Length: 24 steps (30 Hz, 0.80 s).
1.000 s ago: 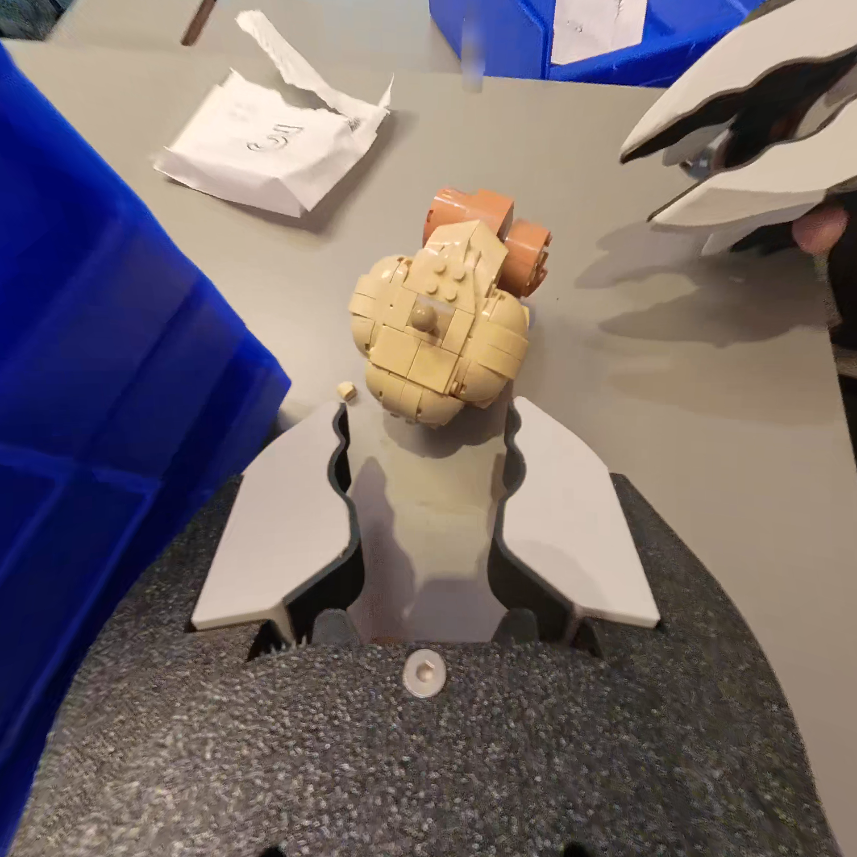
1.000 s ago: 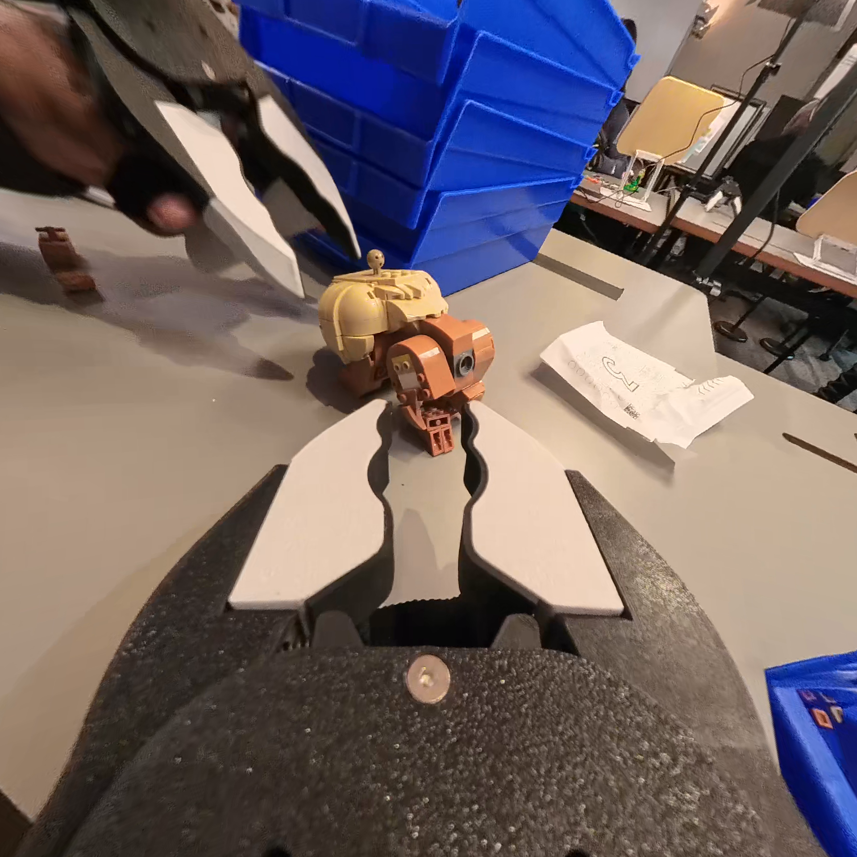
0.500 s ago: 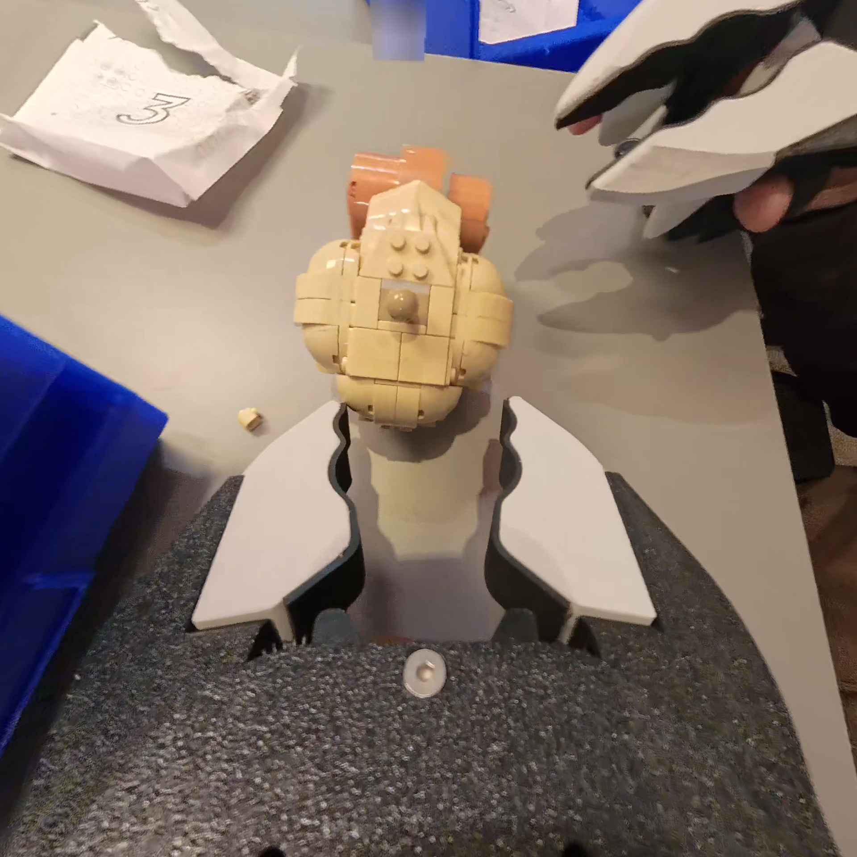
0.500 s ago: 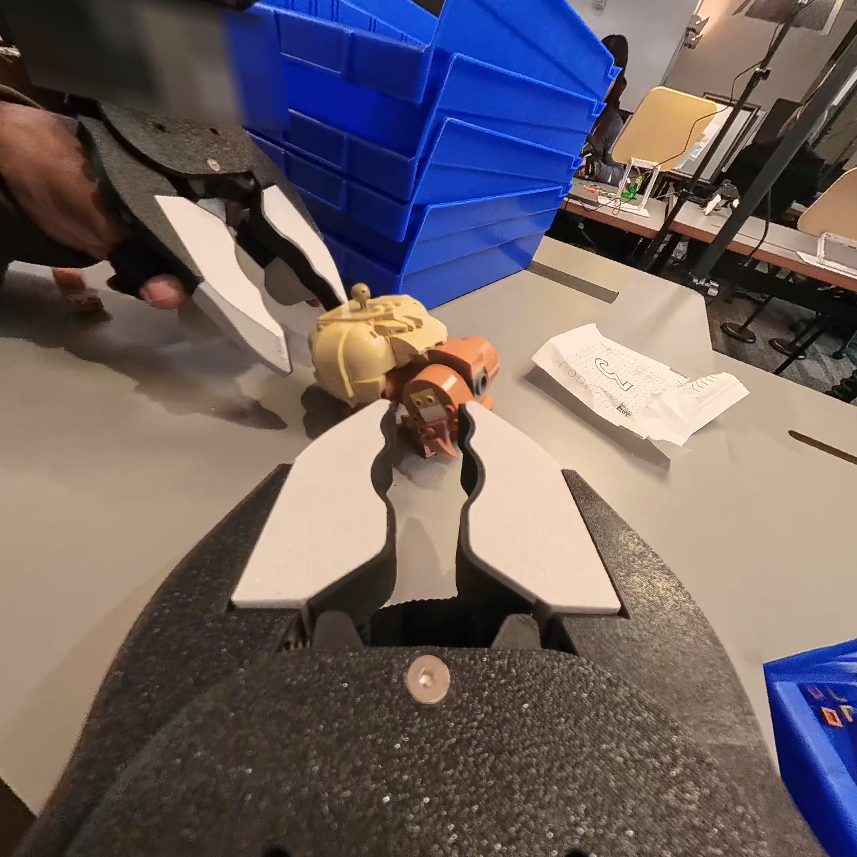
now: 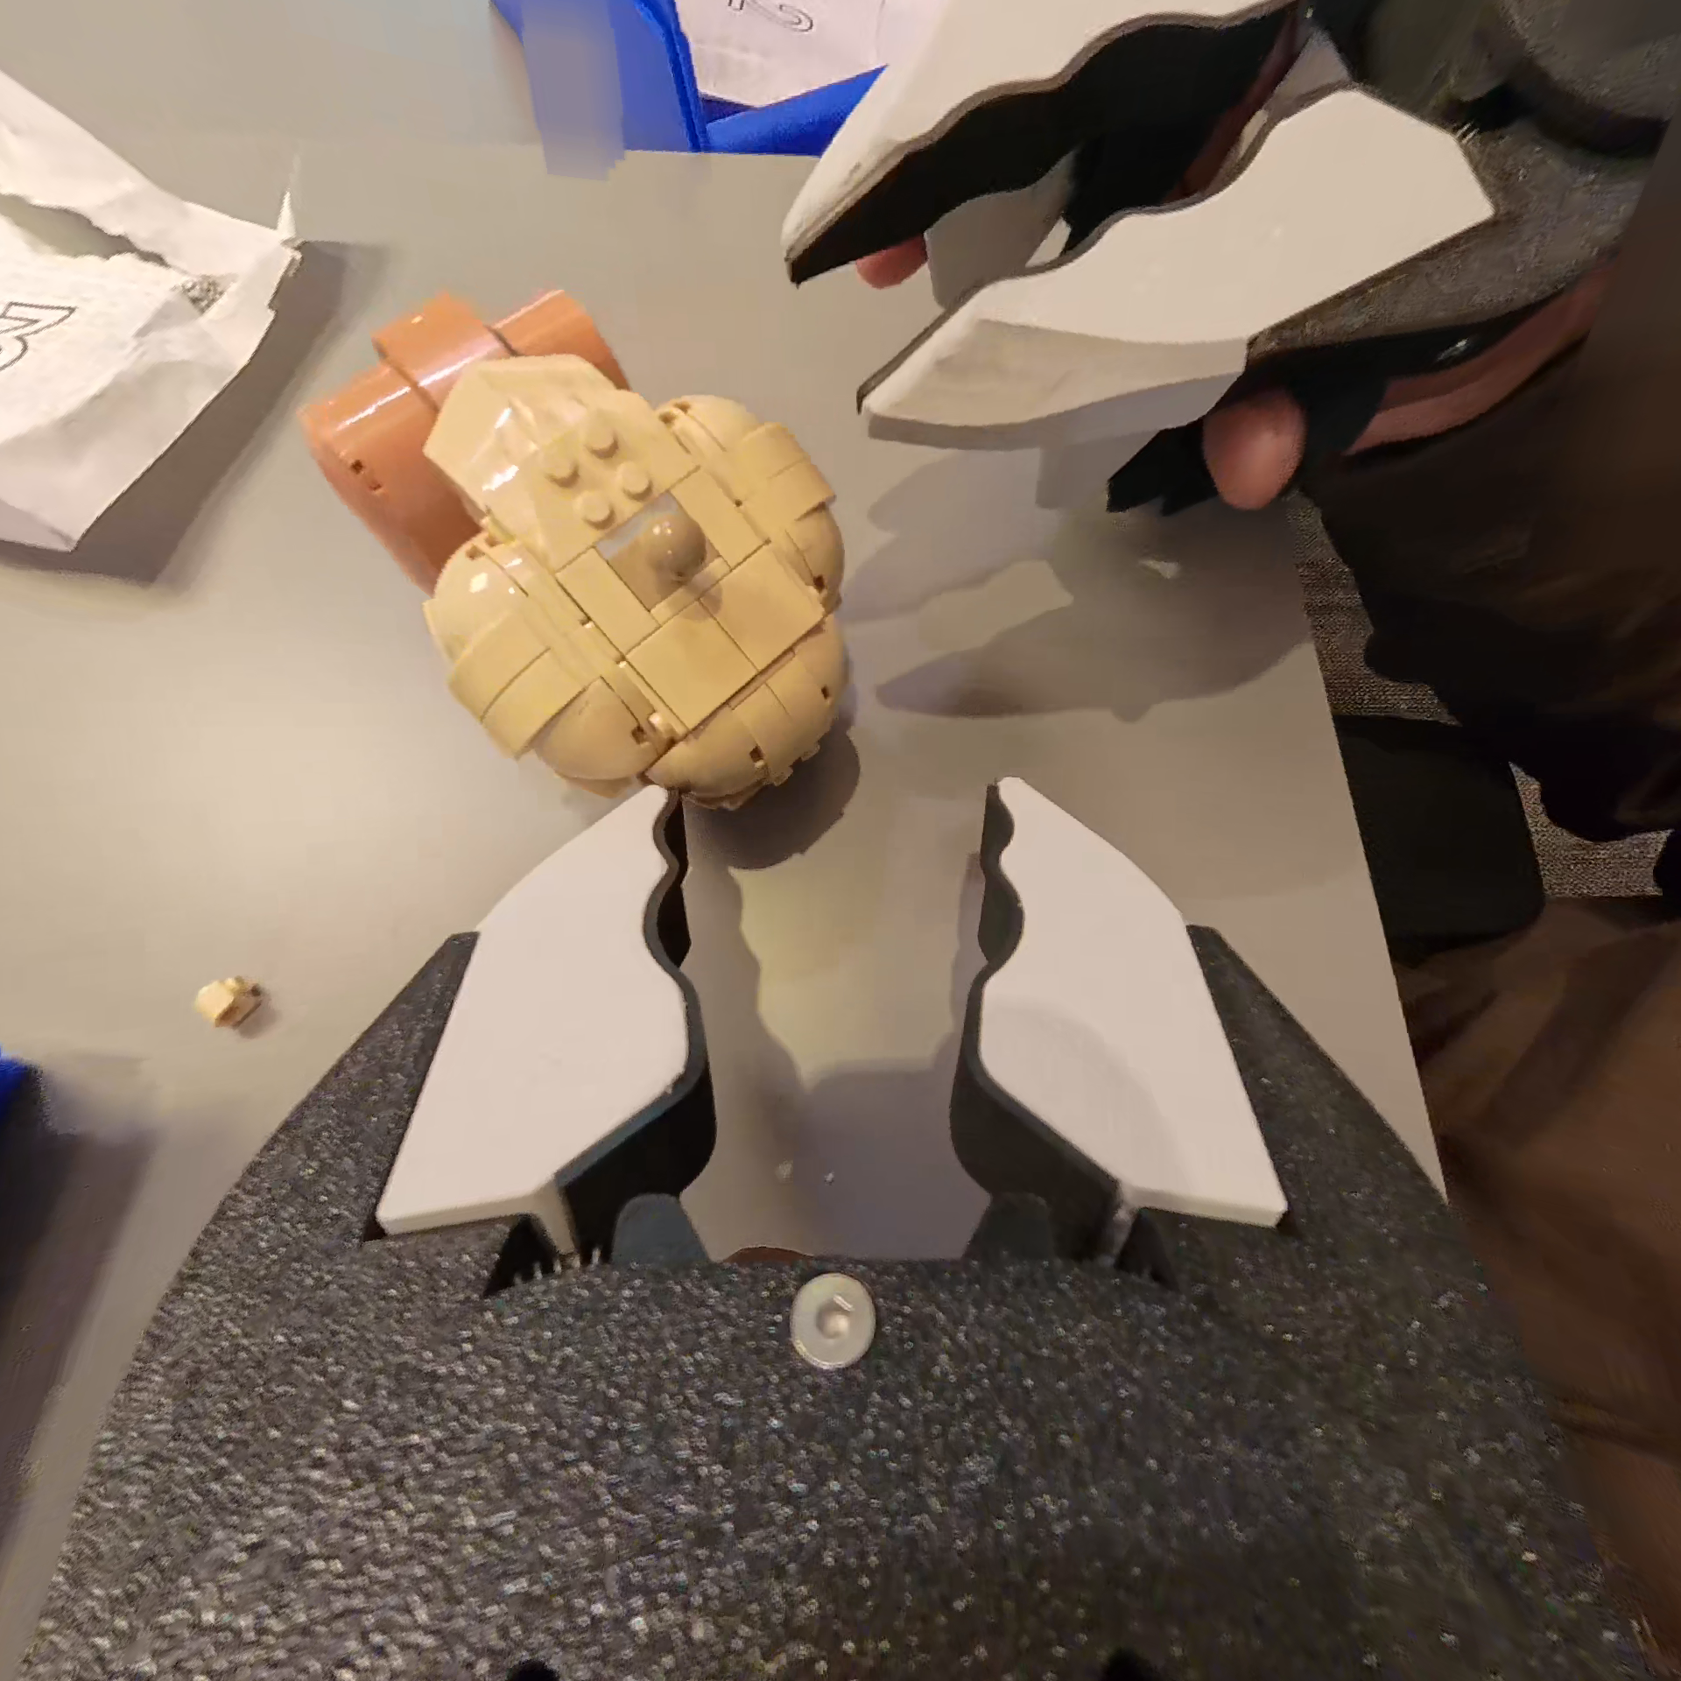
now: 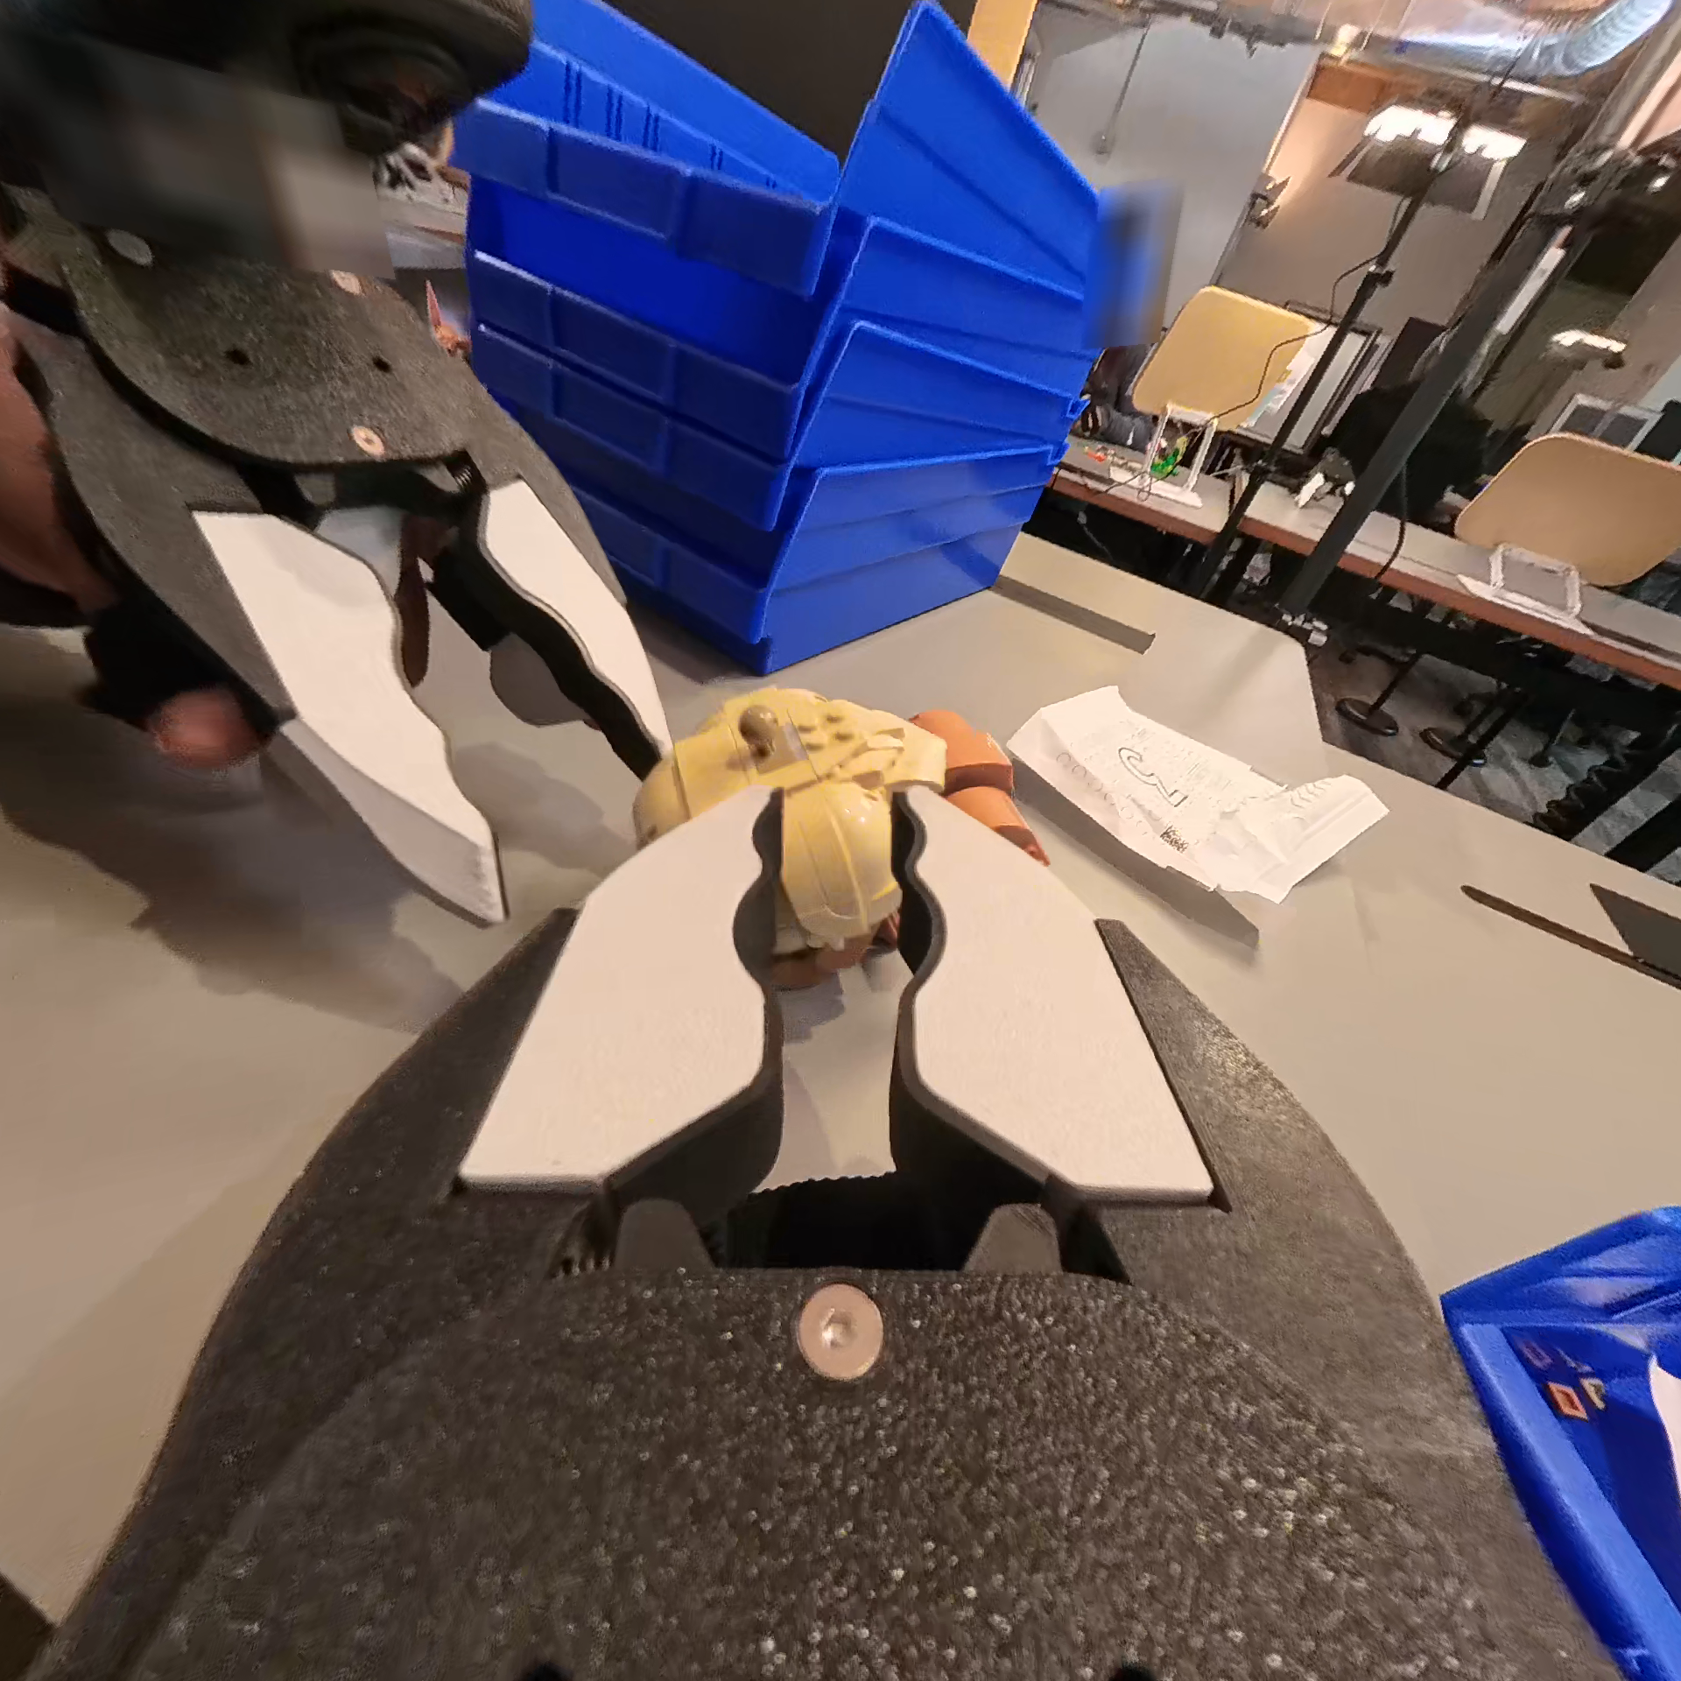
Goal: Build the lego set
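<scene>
Beside the rounded tan-and-brown brick model (image 5: 637, 591) on the grey table (image 5: 273, 773), left gripper (image 5: 832, 800) and right gripper (image 6: 837, 800) both gape empty; a careless nudge could topple it.

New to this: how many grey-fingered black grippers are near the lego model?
2. The left grey-fingered black gripper sits open beside the tan and brown lego model; the right gripper hovers open at its other side. None seems hidden.

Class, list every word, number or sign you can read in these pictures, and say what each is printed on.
Paper bag beside the model: large printed mark, not quoted here.
Second paper bag: large mark, plus small print too small to read.
Paper in the blue bin: mark cut off.
Model: none.
</scene>
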{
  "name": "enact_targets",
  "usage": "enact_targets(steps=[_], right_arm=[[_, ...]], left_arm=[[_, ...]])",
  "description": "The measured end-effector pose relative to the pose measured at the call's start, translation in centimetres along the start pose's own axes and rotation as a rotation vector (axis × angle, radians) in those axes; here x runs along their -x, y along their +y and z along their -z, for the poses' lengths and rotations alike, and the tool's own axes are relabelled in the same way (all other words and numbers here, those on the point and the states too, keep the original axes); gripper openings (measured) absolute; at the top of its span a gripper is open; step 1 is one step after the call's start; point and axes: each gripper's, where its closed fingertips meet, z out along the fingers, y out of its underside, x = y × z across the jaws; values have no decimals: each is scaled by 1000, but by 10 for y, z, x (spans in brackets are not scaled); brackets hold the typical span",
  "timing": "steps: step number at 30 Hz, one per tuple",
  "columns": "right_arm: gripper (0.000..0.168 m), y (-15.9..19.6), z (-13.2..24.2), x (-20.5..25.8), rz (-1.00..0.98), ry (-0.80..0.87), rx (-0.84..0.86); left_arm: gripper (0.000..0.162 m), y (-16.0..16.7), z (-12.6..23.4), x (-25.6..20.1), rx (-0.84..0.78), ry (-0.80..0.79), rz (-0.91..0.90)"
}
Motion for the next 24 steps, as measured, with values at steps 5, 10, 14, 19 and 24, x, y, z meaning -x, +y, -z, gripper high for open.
enact_targets(steps=[5,10,14,19,24], right_arm=[[22,3,6,2,-13,-15,19],[21,13,4,13,89,-30,99],[20,23,-2,30,225,-62,163],[11,33,-9,48,343,-81,239],[1,38,-18,38,344,6,297]], left_arm=[[62,-11,-12,-7,-14,7,-10],[62,-14,-12,-10,-43,18,-10],[62,-4,6,-3,-43,-7,11],[62,24,39,31,28,-147,26],[60,45,57,70,92,-276,77]])
